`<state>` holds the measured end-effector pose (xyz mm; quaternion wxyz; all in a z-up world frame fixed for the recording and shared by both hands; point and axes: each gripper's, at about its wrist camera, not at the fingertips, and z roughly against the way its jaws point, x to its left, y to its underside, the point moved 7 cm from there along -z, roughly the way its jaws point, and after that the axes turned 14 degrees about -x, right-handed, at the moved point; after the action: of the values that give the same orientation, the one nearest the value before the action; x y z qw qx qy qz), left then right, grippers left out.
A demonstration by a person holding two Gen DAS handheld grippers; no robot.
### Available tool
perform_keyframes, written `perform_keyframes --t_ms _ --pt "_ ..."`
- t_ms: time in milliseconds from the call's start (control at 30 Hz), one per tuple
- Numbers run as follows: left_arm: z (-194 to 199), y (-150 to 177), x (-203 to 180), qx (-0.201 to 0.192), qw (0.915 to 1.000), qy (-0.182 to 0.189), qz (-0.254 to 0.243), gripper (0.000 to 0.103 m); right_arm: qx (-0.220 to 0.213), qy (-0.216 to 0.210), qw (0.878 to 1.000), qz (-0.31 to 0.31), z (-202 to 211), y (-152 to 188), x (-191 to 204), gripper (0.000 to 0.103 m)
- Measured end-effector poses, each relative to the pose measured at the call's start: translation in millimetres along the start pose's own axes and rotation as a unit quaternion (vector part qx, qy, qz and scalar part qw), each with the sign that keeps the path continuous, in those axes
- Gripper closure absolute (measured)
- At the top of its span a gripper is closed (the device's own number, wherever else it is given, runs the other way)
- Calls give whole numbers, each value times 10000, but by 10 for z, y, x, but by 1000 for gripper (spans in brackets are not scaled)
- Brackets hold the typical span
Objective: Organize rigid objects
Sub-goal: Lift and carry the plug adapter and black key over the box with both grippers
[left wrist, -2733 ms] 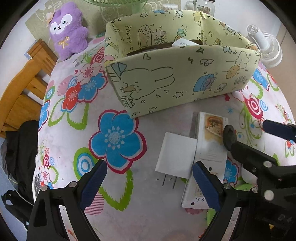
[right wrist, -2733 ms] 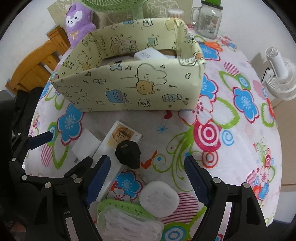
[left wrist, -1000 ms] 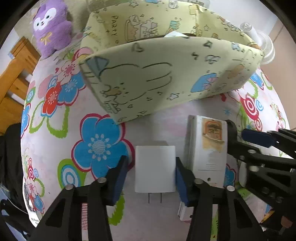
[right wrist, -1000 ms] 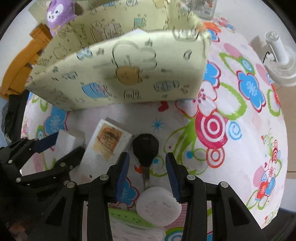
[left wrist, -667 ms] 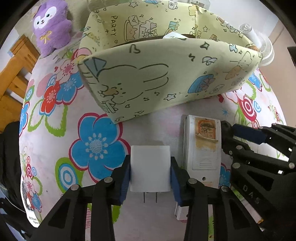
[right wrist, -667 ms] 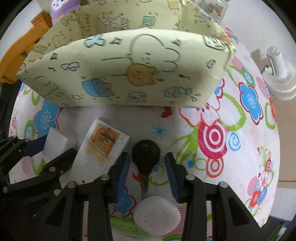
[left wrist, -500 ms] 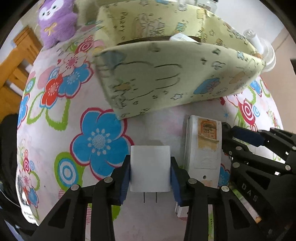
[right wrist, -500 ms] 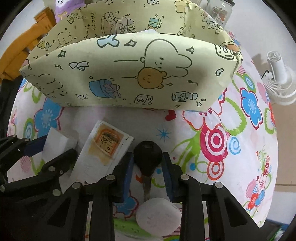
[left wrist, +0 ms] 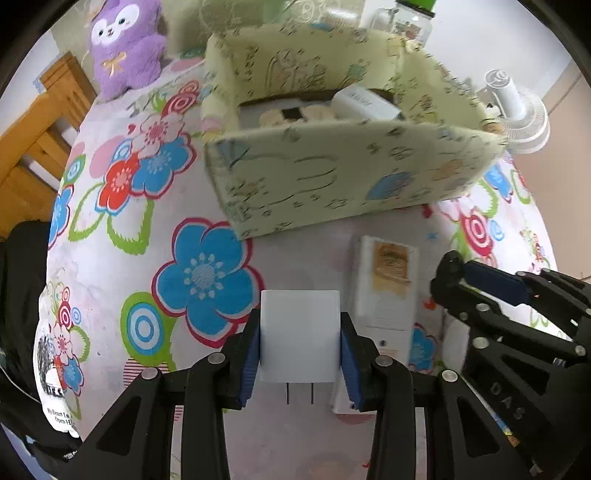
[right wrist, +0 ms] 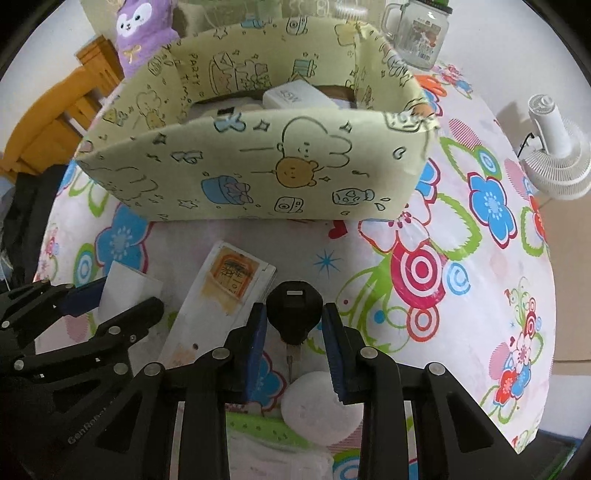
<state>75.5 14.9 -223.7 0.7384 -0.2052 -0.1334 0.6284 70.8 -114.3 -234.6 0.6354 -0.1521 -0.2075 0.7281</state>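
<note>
My left gripper [left wrist: 300, 334] is shut on a white plug adapter [left wrist: 299, 328], its two prongs pointing toward the camera. My right gripper [right wrist: 294, 325] is shut on a black key fob [right wrist: 294, 309] whose metal blade hangs below. Each gripper also shows in the other view: the right gripper [left wrist: 456, 271] and the left gripper [right wrist: 122, 297]. A white remote control [left wrist: 386, 286] with an orange sticker lies on the floral tablecloth between them. Behind stands a yellow cartoon-print storage box [right wrist: 258, 177] holding a white charger [right wrist: 297, 96] and other items.
A purple plush toy [left wrist: 123, 46] and a glass jar [right wrist: 419, 33] stand behind the box. A small white fan [right wrist: 554, 147] is at the right. A white oval case [right wrist: 319, 411] and a green-rimmed packet [right wrist: 273, 454] lie near the front edge. Wooden furniture [left wrist: 33, 147] is on the left.
Both grippers closed on their objects, the left on the adapter, the right on the key fob. Both views have pulled back from the table, and the box's inside now shows.
</note>
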Motion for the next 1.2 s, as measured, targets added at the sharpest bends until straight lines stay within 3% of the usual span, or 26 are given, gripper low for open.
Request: perform_keyframes --t_ms 367,1200 --pt "319 -76 -187 -243 9996 -141 -69 64 -159 -198 9997 25 229 -131 -8 70" --pt "1063 -470 -447 -936 9942 -337 -420 64 -852 -122 9959 293 1013 -500 -28 70"
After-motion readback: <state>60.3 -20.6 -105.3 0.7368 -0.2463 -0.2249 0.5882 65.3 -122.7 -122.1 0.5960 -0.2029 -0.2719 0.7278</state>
